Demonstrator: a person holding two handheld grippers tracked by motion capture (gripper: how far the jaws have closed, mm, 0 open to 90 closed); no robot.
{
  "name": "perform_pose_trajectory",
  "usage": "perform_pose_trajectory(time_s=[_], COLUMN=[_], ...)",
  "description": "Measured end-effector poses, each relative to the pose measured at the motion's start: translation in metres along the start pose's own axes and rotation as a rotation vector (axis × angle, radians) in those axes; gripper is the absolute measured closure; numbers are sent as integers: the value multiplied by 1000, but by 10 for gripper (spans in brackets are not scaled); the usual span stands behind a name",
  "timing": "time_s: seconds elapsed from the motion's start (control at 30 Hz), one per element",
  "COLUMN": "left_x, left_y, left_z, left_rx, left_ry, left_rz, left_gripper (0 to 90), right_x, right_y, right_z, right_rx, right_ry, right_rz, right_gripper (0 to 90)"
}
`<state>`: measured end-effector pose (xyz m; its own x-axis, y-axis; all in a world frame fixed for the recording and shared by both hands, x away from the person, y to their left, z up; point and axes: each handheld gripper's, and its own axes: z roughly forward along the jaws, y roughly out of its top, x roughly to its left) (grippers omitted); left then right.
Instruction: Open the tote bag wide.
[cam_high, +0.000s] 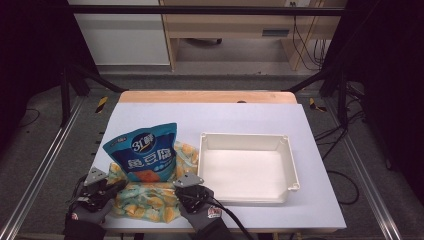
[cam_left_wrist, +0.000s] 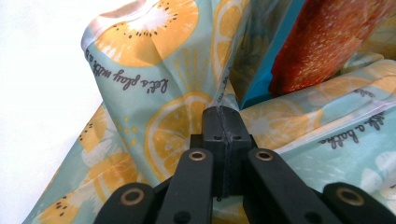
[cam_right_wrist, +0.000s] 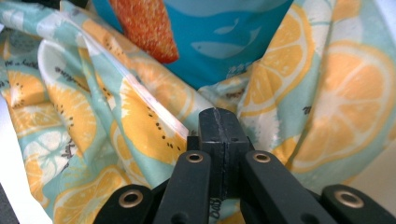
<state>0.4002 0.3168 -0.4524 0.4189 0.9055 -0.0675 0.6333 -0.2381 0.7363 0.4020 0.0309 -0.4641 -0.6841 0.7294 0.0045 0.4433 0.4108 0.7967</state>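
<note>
**Both grippers pinched on the orange-print cloth**

I hold a gripper in each hand at the bottom of the high view. My left gripper (cam_high: 116, 187) sits at the lower left of that frame, at the left edge of the cloth (cam_high: 150, 202), and my right gripper (cam_high: 189, 196) sits just right of the frame's lower middle, at the cloth's right side. My gloved hands (cam_high: 86, 212) come in from the bottom edge behind them.

The cloth is pale green with orange slices printed on it. It lies crumpled on the near left part of the white table (cam_high: 250, 120), and a blue snack bag (cam_high: 145, 152) stands on it, leaning back, a little left of centre. A white tray (cam_high: 290, 165) sits just to the right of the cloth, in the centre right of the frame.

In the left gripper view, my left gripper (cam_left_wrist: 223, 112) has its jaws pressed together in the lower middle of the frame, with a fold of the cloth (cam_left_wrist: 154, 93) caught between the tips and rising to the upper middle. The blue bag (cam_left_wrist: 327, 42) fills the upper right.

In the right gripper view, my right gripper (cam_right_wrist: 219, 114) also has its jaws together, clamped on a ridge of the cloth (cam_right_wrist: 116, 93) that runs up to the left. The bag (cam_right_wrist: 224, 42) stands at the top centre.
</note>
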Motion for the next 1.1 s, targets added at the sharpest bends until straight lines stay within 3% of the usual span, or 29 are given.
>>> perform_pose_trajectory(time_s=[0.3,0.63,0.77,0.87,1.03,1.07,1.1], left_x=[0,1,2,4,7,7,7], left_y=[-1,-2,-2,-1,0,0,1], left_z=[2,15,16,8,-20,-20,-29], left_rx=[18,97,100,49,-92,-92,-153], left_ry=[-3,-3,-12,-21,-40,-40,-46], left_rz=[7,17,11,-14,-44,-44,-43], left_gripper=[900,895,866,825,746,733,719], right_x=[-1,-1,-1,2,8,8,9], right_y=[-13,-23,-22,-19,-8,-5,-2], right_z=[6,10,9,-1,-18,-21,-25], right_rx=[16,27,22,-25,-85,-99,-110], right_ry=[9,6,12,38,64,70,81], right_rz=[15,26,29,35,21,18,19], right_gripper=[900,900,900,866,823,814,800])
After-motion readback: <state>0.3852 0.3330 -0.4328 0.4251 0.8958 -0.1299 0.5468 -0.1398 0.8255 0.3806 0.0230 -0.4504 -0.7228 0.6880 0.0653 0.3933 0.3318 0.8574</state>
